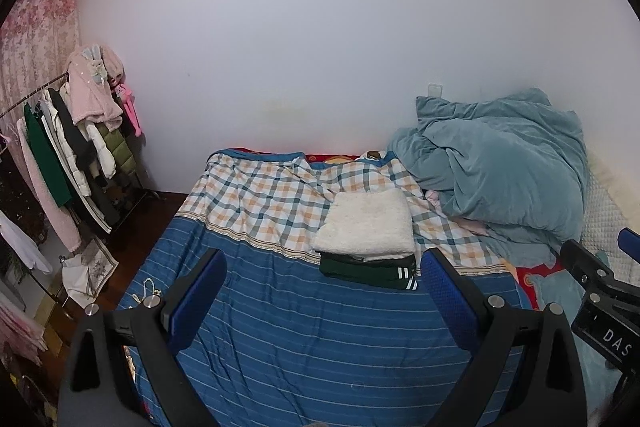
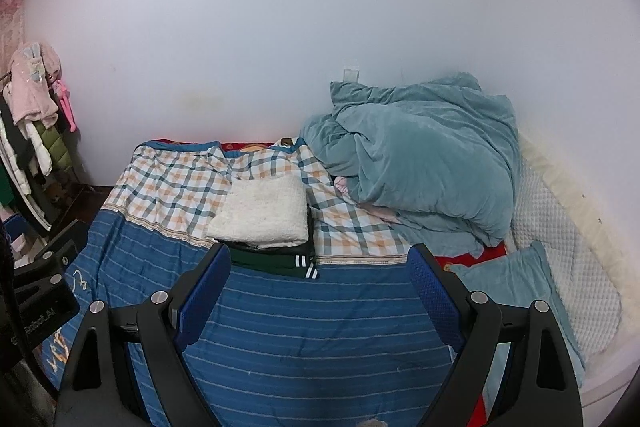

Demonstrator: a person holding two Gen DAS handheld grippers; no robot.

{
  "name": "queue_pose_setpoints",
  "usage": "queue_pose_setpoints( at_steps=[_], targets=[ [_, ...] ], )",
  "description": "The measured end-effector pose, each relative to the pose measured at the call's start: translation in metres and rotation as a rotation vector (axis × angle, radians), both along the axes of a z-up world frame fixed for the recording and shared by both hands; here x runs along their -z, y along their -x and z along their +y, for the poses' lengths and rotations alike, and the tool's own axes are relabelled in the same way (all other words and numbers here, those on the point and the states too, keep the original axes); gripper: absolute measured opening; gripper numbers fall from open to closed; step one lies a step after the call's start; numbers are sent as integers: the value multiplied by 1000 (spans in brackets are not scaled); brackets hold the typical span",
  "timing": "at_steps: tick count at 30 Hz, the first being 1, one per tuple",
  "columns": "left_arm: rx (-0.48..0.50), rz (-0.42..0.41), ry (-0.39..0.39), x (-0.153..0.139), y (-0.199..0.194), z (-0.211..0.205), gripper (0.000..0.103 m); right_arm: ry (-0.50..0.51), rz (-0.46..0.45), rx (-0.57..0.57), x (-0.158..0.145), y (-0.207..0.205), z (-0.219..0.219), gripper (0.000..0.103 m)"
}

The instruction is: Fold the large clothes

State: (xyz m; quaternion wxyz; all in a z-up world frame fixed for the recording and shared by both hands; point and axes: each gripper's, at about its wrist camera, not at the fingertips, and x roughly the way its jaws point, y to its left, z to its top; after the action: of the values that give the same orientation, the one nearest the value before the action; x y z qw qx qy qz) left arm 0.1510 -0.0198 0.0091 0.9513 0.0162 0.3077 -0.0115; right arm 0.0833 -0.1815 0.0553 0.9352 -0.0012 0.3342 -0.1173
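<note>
No garment is held at this moment, so the step in hand is judged to lie between folds — two pieces are already stacked, and the next one is yet to be taken up. A folded white fleece piece [image 1: 366,225] is seen on the bed [image 1: 280,327], at about 12 o'clock from the left hand-held gripper [image 1: 324,287], laid on top of a folded dark green garment [image 1: 366,273] with white cuff stripes. In the right wrist view the same stack sits at about 11 o'clock from the right hand-held gripper [image 2: 320,281].

Both hand-held grippers are spread wide apart, nothing between the fingers, and they are held above the striped blue cover without touching cloth.

A crumpled teal duvet [image 1: 504,163] is heaped at 2 o'clock; pink cloth shows beneath its edge. The next move is judged to call for another large garment to be fetched — perhaps from the clothes rack [image 1: 76,147] at 9 o'clock — and spread flat on the cover.
</note>
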Motion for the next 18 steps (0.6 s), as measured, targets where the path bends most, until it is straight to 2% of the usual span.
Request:
queue_pose_setpoints(
  at_steps=[18],
  targets=[
    [-9,-10,-11,-5,12,-5,100,-5,-12,-9,-3,7,-5,92]
  ],
)
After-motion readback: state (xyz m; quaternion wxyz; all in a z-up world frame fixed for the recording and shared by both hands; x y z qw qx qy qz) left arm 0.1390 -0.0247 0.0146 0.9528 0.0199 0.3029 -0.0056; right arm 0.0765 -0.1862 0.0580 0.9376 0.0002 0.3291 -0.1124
